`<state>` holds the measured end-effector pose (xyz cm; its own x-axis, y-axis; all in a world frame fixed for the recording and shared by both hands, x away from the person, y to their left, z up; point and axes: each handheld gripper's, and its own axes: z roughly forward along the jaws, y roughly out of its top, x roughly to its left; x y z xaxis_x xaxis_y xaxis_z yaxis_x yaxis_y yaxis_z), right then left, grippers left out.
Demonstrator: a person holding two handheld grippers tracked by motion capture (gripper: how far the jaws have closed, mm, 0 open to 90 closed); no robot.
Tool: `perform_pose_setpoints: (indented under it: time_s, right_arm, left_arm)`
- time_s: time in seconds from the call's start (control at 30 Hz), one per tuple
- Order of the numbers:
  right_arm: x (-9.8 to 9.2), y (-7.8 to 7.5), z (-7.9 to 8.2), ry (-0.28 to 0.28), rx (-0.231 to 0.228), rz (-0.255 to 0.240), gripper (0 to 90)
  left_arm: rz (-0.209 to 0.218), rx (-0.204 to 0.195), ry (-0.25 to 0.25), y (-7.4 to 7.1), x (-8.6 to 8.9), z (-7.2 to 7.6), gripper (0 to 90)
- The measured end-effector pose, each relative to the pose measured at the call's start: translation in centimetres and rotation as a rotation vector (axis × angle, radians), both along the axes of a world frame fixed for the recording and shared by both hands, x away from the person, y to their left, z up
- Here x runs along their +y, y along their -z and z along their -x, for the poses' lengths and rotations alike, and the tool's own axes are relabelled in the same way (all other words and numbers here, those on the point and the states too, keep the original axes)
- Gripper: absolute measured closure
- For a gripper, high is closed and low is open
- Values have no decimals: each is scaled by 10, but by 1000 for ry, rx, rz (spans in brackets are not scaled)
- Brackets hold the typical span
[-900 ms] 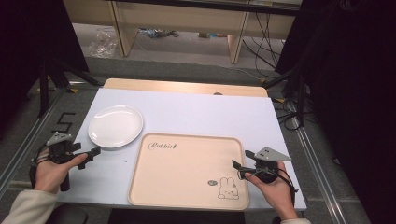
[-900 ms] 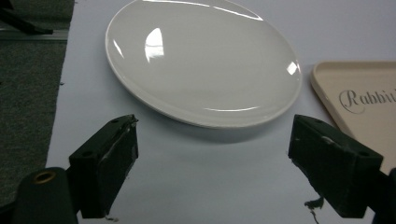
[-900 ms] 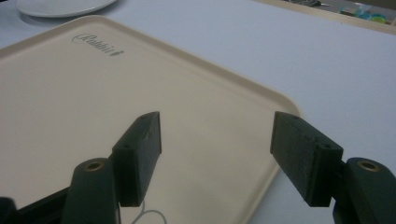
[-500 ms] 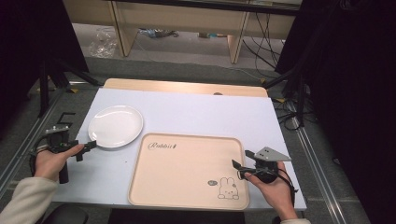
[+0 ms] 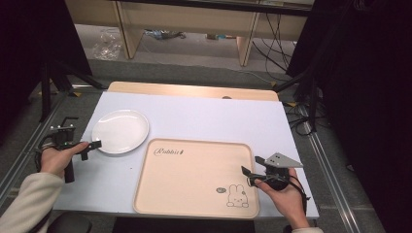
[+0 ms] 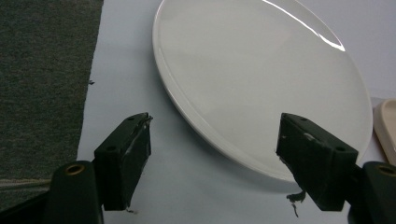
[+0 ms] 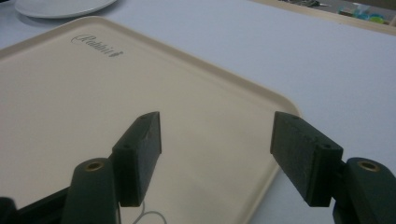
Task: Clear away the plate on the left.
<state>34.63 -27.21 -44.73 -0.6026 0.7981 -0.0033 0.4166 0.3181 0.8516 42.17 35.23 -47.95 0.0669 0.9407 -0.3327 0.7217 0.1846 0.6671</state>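
My left gripper, jaws apart, straddles the white plate rim at lower frame: I should level before closing. My right gripper idles agape over the tray.

White plate bare, near rim just ahead of left fingers, on pale table. Beige tray under right fingers; rabbit drawing in corner nearest them. Well beyond fingertips: wooden shelf frame, crumpled plastic, black cables on grey floor.
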Motion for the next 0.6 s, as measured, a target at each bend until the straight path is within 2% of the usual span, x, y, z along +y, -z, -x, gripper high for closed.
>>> perform_pose_setpoints:
  time_s: [0.07,0.1,0.4,0.43,0.53,0.6]
  right_arm:
    - [0,0,0,1,0,-2,345]
    - [0,0,0,1,0,-1,345]
    - [0,0,0,0,2,0,345]
    - [0,0,0,6,4,4,345]
    - [0,0,0,6,6,5,345]
    - [0,0,0,6,5,5,345]
  left_arm:
    - [-6,12,9,0,2,-1,259]
    - [7,15,-6,1,2,-2,259]
    - [44,51,-8,6,5,-8,278]
    - [42,67,1,7,6,-9,290]
    - [50,76,5,9,7,-12,322]
    - [71,82,-7,10,7,-13,331]
